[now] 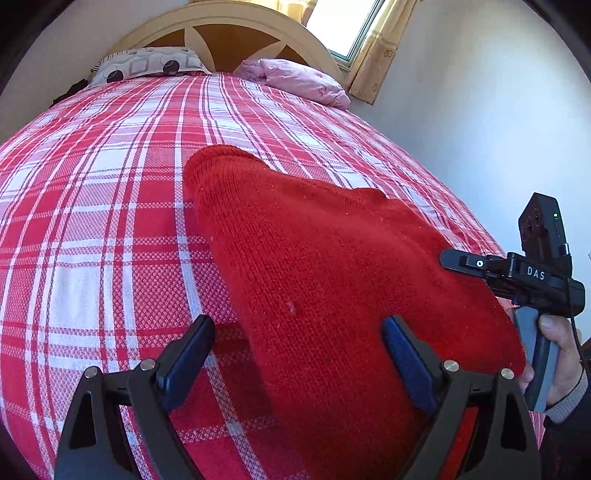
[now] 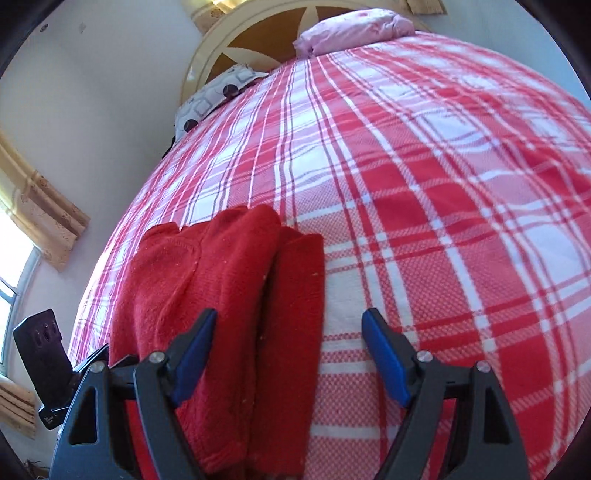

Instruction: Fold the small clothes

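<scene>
A bed fills both views, covered by a red and white checked bedspread (image 1: 110,229). Far ahead of the claws stands a rounded cream and brown headboard (image 1: 225,37), with a patterned pillow (image 1: 147,64) and a pink pillow (image 1: 303,81) against it. The walls are pale, and a window (image 1: 343,26) with yellow curtains sits beside the headboard.

A red knitted sweater (image 1: 325,266) lies folded on the bedspread. The left claw (image 1: 299,354) is open over the sweater's near left edge, its right finger above the knit and its left finger above the bedspread; nothing is pinched.

The right claw (image 2: 290,347) is also open and grips nothing, with the sweater's folded edge (image 2: 236,295) between its fingers, towards its left finger. A hand (image 1: 557,354) holds its handle.

No containers are visible.
</scene>
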Demonstrator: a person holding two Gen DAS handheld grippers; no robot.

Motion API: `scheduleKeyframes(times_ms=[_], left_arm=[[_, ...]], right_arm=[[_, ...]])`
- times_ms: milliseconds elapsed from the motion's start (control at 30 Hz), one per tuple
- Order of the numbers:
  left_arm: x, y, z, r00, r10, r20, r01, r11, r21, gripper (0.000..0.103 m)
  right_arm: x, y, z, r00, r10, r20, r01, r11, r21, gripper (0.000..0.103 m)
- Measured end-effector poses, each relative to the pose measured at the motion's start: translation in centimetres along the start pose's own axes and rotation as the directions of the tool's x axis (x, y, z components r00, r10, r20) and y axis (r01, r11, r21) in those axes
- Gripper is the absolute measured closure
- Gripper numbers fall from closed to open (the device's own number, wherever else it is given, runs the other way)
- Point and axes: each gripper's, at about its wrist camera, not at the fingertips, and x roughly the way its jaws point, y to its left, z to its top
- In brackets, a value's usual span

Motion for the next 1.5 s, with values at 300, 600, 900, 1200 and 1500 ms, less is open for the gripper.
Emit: scheduleKeyframes(times_ms=[300,600,900,1200,1500], left_arm=[[0.6,-0.1,0.5,1.000,0.004,-0.011,-0.004,1.000,0.001,0.008],[1.1,0.2,0.6,1.000,-0.014,-0.025,0.014,1.000,-0.019,0.002],[1.2,0.5,0.8,0.999,-0.042,-0.032,0.041,0.999,-0.033,0.002],[1.1,0.4,1.0,0.997,-0.069,-0.032,0.068,0.997,-0.019,0.009],[-2.6,-1.0,0.4,0.995,-0.089,0.049,0.089,0.996,-0.012,0.066]], right_arm=[[1.5,1.1,-0.1,0.999,0.045,-0.031,-0.047,0.997,-0.062,0.035],[2.4,0.7,-0.2,0.997,0.075,-0.010,-0.075,0.997,-0.036,0.039],[2.2,-0.2,-0.9,0.983,0.182,0.005,-0.182,0.983,-0.009,0.058],[1.8,0.5,-1.1,0.987,0.157,0.026,-0.156,0.987,-0.046,0.065],[-1.6,3.7,-1.9,0.985,0.107,0.135,-0.089,0.987,-0.132,0.076]])
